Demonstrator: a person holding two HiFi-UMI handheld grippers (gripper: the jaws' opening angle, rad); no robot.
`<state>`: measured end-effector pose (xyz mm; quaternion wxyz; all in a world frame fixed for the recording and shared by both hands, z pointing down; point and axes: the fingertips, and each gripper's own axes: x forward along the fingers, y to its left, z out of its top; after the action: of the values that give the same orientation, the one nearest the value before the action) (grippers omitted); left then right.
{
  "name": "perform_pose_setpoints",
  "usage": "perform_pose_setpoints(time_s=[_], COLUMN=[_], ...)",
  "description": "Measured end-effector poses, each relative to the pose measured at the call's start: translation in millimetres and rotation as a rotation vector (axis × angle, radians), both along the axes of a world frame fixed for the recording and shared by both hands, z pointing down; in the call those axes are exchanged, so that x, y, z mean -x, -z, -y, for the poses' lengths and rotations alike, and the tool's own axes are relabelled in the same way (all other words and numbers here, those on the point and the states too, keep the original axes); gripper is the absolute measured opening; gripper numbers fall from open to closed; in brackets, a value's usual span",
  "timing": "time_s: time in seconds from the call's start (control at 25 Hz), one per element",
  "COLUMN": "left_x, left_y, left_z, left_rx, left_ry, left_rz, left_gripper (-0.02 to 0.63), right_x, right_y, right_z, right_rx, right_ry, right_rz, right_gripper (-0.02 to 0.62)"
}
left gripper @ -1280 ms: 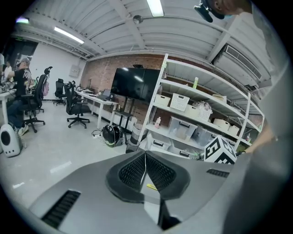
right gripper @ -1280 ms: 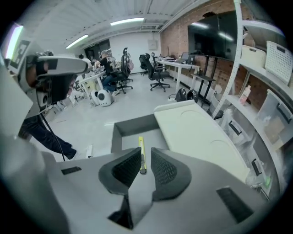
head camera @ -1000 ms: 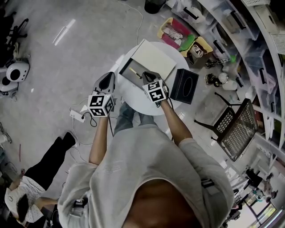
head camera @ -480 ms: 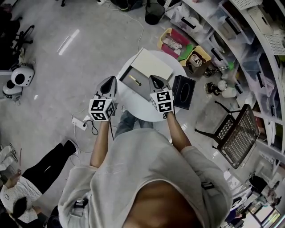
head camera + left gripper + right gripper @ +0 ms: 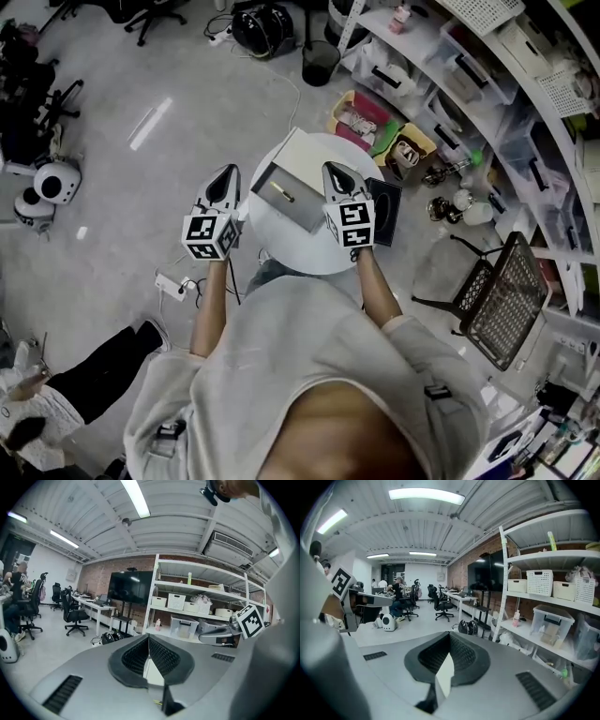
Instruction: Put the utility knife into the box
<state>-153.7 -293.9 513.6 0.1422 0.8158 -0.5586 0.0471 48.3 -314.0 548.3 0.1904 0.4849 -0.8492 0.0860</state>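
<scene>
In the head view an open grey box [image 5: 298, 212] with a white lid [image 5: 302, 153] stands on a round white table [image 5: 323, 255]. A thin yellow-and-dark utility knife [image 5: 280, 193] lies inside the box. My left gripper [image 5: 225, 172] hangs over the table's left edge, beside the box. Over the box's right side is my right gripper [image 5: 334, 169]. Both are shut with nothing between their pads, as the left gripper view [image 5: 149, 639] and the right gripper view [image 5: 450, 638] show. Both gripper views look out level across the room.
A black tissue box [image 5: 387, 210] sits on the table just right of the right gripper. Shelves with bins [image 5: 487, 66] fill the right side, a black mesh chair [image 5: 502, 281] stands nearby, and a power strip [image 5: 171, 284] lies on the floor at the left.
Both grippers have risen away from the table; the right one lifted off the box and no longer covers its inside. The knife stays in the box.
</scene>
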Motion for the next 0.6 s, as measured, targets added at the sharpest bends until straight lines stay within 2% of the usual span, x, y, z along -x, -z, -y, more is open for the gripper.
perform_pose_setpoints(time_s=[0.28,0.6], left_x=[-4,-10], left_y=[29,52], left_z=[6,8], left_rx=[-0.071,-0.13], left_ry=[-0.008,-0.009], left_rz=[0.016,0.025], left_gripper=[0.021,0.021], right_x=[-14,-24], right_y=[38,60], right_z=[5,7], right_rx=[-0.089,-0.143], right_ry=[-0.027,-0.043], right_rz=[0.019,0.038], right_gripper=[0.029,0.029])
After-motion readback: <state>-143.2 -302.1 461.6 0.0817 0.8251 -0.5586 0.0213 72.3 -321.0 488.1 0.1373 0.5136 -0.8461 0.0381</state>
